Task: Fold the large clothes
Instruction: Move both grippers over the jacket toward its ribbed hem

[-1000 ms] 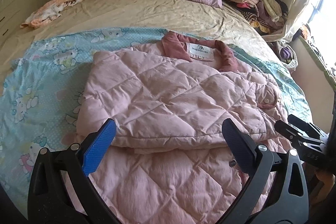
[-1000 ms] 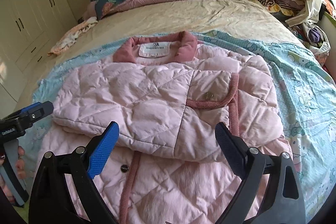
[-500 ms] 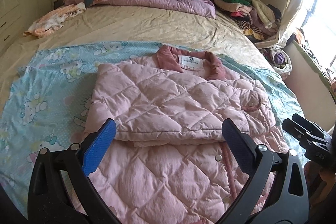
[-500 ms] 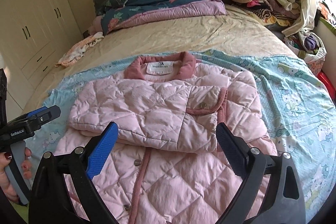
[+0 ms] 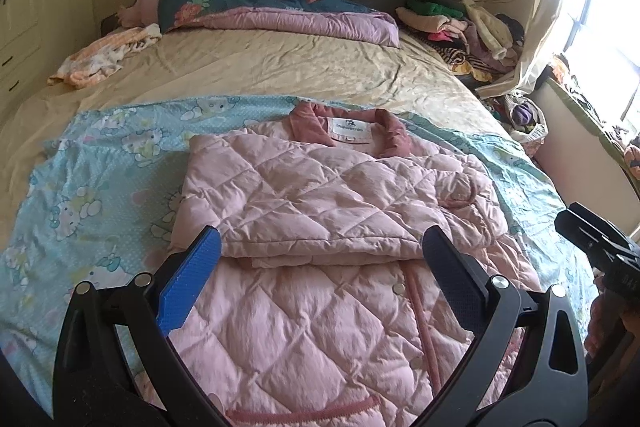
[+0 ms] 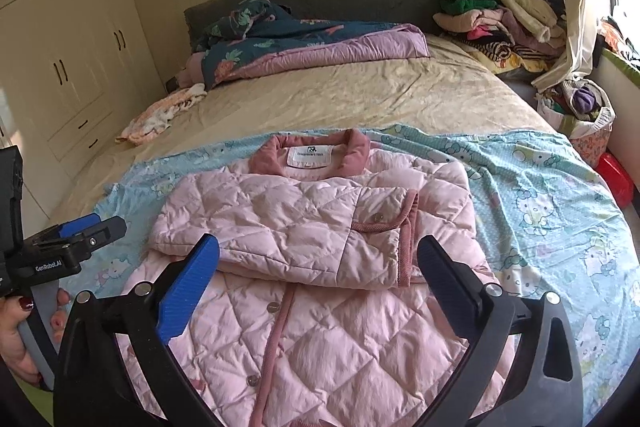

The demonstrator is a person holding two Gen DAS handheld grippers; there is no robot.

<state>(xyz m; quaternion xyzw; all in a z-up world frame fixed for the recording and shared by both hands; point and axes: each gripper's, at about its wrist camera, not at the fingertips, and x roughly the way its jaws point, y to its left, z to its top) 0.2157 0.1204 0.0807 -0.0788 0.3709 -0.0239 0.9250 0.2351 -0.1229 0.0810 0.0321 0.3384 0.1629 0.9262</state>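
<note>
A pink quilted jacket point(image 5: 320, 211) with a darker pink collar lies on a light blue cartoon sheet point(image 5: 100, 179) at the near end of the bed. Its sleeves are folded across the chest; the lower body lies flat toward me. My left gripper point(image 5: 320, 251) is open and empty, above the jacket's lower part. My right gripper point(image 6: 318, 259) is open and empty, above the same area. The jacket point(image 6: 320, 227) fills the middle of the right wrist view. Each gripper shows at the edge of the other's view: the right one point(image 5: 600, 243), the left one point(image 6: 80, 243).
A dark floral and purple quilt point(image 5: 280, 11) lies at the headboard. An orange-white cloth point(image 5: 104, 55) lies at the far left. A pile of clothes point(image 6: 500, 19) sits at the far right corner. A wardrobe point(image 6: 68, 59) stands left; a basket point(image 6: 580, 115) right.
Both grippers have pulled back and risen from the jacket, so it looks smaller and more of the bed shows. Both stayed open. The jacket has not moved.
</note>
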